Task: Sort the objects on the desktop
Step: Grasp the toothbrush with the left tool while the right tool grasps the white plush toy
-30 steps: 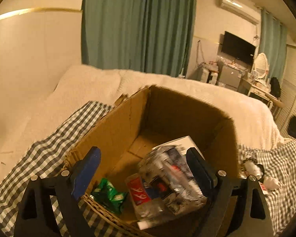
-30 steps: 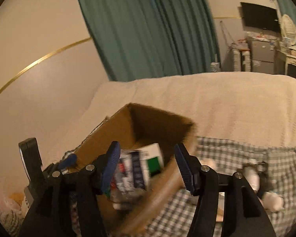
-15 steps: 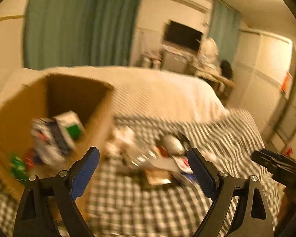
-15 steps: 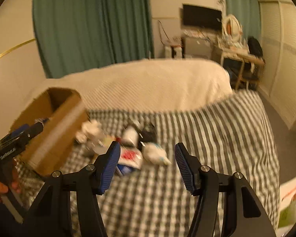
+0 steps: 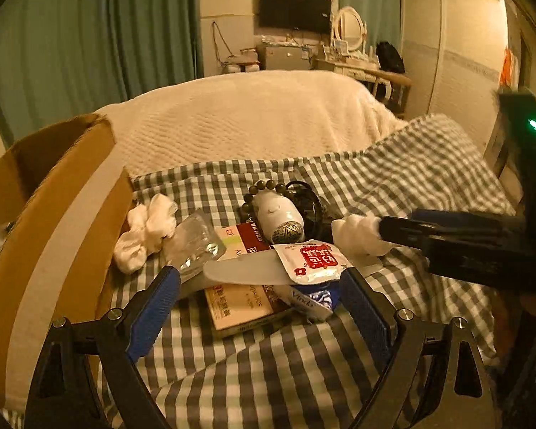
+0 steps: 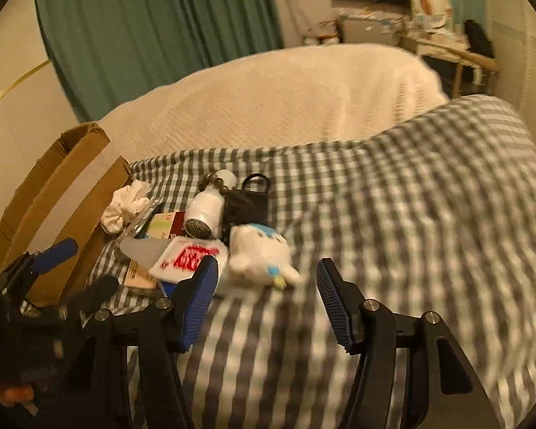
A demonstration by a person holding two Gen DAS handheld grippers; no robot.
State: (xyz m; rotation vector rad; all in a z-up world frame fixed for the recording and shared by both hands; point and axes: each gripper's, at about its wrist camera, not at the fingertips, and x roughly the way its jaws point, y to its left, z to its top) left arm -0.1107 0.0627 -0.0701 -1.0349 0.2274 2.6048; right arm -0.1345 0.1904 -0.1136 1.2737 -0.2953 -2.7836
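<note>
Fingers of both grippers spread, empty, swung away from cardboard box (image 5: 50,214) at nine o'clock onto clutter pile (image 5: 268,250); plush toy (image 6: 257,254) at twelve o'clock likely next.

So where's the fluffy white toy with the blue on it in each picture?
Left wrist view: the plush toy shows only as a white lump right of centre, partly hidden behind the right gripper.
Right wrist view: the plush toy lies near the centre, just beyond the open right gripper.
Shared landmark: the white bottle lies just left of the toy in both.
</note>
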